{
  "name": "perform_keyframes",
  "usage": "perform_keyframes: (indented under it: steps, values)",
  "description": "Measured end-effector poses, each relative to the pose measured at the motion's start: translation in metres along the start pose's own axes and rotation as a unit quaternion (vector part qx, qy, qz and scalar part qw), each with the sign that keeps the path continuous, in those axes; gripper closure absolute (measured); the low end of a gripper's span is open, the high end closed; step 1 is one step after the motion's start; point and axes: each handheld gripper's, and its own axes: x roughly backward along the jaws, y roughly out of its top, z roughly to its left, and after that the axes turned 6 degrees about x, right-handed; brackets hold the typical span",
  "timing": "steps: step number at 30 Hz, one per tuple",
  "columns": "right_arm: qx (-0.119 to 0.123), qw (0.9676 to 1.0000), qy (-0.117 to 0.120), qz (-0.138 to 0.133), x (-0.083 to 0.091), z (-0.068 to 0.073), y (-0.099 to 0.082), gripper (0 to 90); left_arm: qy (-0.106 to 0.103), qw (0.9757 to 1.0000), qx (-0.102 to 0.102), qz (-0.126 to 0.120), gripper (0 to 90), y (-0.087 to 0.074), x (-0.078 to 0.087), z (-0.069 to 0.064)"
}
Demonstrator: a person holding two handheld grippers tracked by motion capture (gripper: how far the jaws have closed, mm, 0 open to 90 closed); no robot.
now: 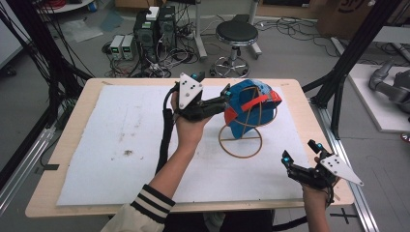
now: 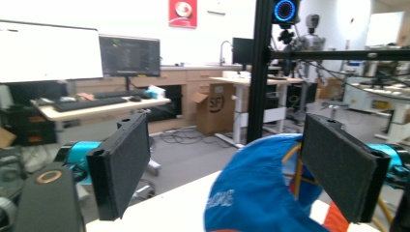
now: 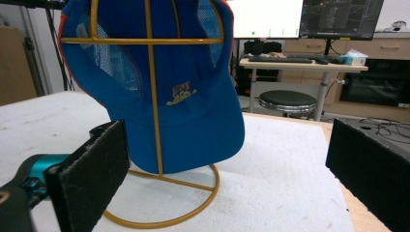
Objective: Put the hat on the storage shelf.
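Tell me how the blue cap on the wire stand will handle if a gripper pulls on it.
The blue cap looks like soft fabric with mesh panels, so it probably flops. The yellow wire stand is thin and likely light; a pull might drag or tip it.

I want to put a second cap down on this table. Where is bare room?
The white mat lies bare left of the left gripper and forearm. A smaller patch lies between the wire stand and the right gripper. It is crowded around the blue cap.
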Motion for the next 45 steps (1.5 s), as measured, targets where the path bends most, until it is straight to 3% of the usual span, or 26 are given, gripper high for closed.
perform_keyframes:
  steps: [7, 9, 12, 22, 30, 34, 35, 38, 39, 45]
  values:
    - [-0.001, 1.0000, -0.001, -0.004, -0.002, 0.001, 0.001, 1.7, 0.021, 0.9996, -0.013, -0.014, 15.8, 0.010, 0.021, 0.013]
    - [0.000, 1.0000, 0.000, -0.002, -0.002, 0.001, 0.001, 1.7, 0.037, 0.9991, -0.018, -0.010, 14.9, 0.013, 0.032, 0.022]
    - [0.002, 1.0000, -0.002, -0.004, -0.004, 0.002, 0.001, 1.7, 0.043, 0.9988, -0.022, -0.009, 13.7, 0.014, 0.039, 0.027]
    - [0.001, 1.0000, -0.001, -0.006, -0.008, 0.003, 0.001, 1.7, 0.086, 0.9957, -0.033, -0.016, 13.5, 0.021, 0.078, 0.057]
    - [-0.001, 1.0000, 0.000, -0.007, -0.011, 0.003, 0.001, 1.6, 0.121, 0.9918, -0.035, -0.024, 13.5, 0.026, 0.112, 0.079]
    - [-0.005, 0.9999, 0.000, -0.009, -0.013, 0.004, 0.001, 1.7, 0.140, 0.9890, -0.040, -0.027, 13.6, 0.029, 0.131, 0.090]
    - [-0.003, 0.9999, -0.002, -0.010, -0.014, 0.003, 0.001, 1.7, 0.153, 0.9867, -0.046, -0.029, 13.5, 0.030, 0.142, 0.097]
    - [-0.006, 0.9999, -0.002, -0.012, -0.015, 0.004, 0.002, 1.6, 0.160, 0.9855, -0.048, -0.030, 13.6, 0.030, 0.151, 0.103]
    - [-0.003, 0.9999, -0.002, -0.013, -0.016, 0.003, 0.002, 1.7, 0.171, 0.9833, -0.053, -0.031, 13.6, 0.029, 0.163, 0.111]
    - [-0.006, 0.9999, -0.002, -0.013, -0.018, 0.003, 0.002, 1.6, 0.187, 0.9805, -0.048, -0.033, 13.6, 0.024, 0.187, 0.130]
